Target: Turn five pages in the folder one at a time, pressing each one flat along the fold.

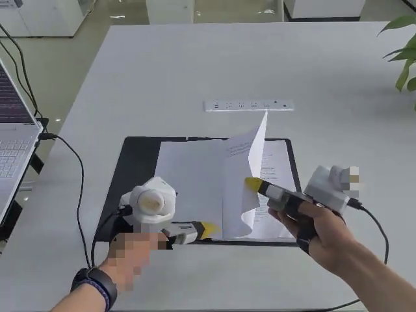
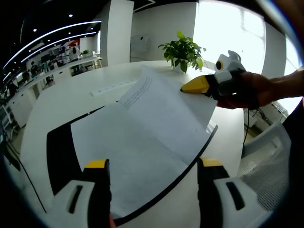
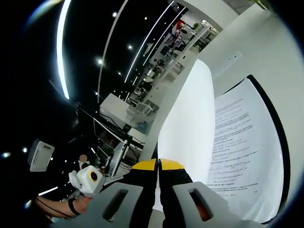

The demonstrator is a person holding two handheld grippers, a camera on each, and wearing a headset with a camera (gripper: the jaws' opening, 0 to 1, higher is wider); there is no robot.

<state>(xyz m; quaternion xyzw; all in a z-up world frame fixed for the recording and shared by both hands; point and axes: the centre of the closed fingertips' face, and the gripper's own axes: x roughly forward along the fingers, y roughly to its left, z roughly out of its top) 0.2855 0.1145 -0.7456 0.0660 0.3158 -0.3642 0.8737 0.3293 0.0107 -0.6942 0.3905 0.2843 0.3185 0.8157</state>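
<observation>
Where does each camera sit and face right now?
Head view: headset, looking down at the folder; left hand, right hand, left tongs, right tongs show.
Left gripper view: on left tongs, facing across the folder toward the plant; own jaws open.
Right gripper view: on right tongs, facing along the lifted page; own jaws shut on it.
Shared: both gripper views show the lifted page.

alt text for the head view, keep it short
The right gripper pinches a page standing upright over an open black folder on a white table. The left gripper lies at the folder's near edge. A power strip lies beyond the folder, and a laptop is at the left.
</observation>
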